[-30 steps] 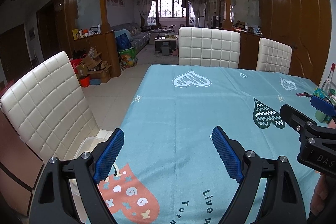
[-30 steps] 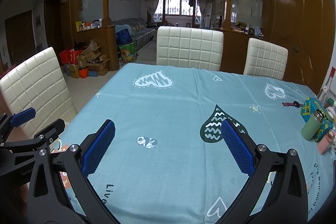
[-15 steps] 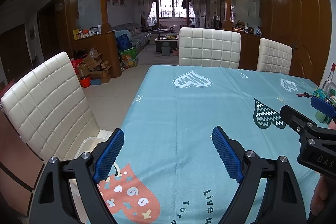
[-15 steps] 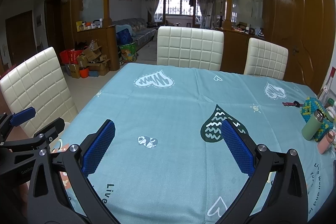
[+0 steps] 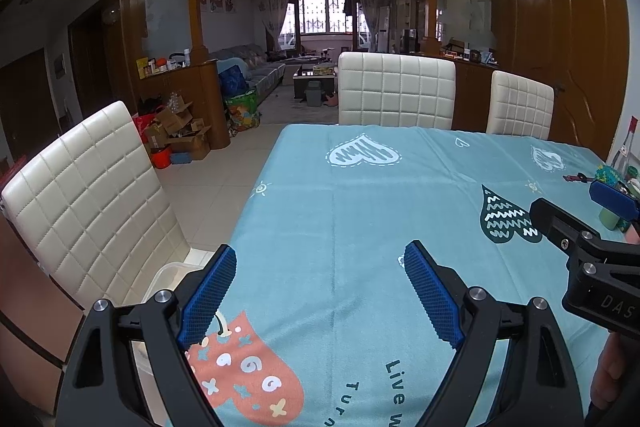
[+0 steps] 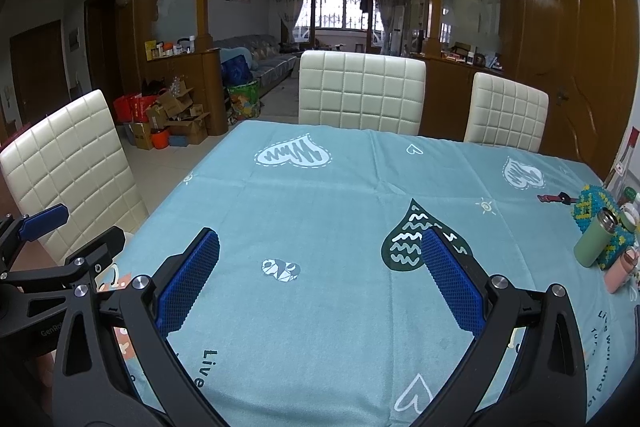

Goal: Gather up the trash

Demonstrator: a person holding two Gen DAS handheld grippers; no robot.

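Observation:
My left gripper is open and empty, held over the near left part of a table with a light blue heart-print cloth. My right gripper is open and empty over the near middle of the same cloth. Each gripper shows at the edge of the other's view: the right one and the left one. I see no loose trash on the cloth. A white bin rim shows beside the table's left edge, behind my left finger.
White padded chairs stand at the left and far side. A green bottle, a beaded bag and a pink cup stand at the table's right edge. Cardboard boxes lie on the floor far left.

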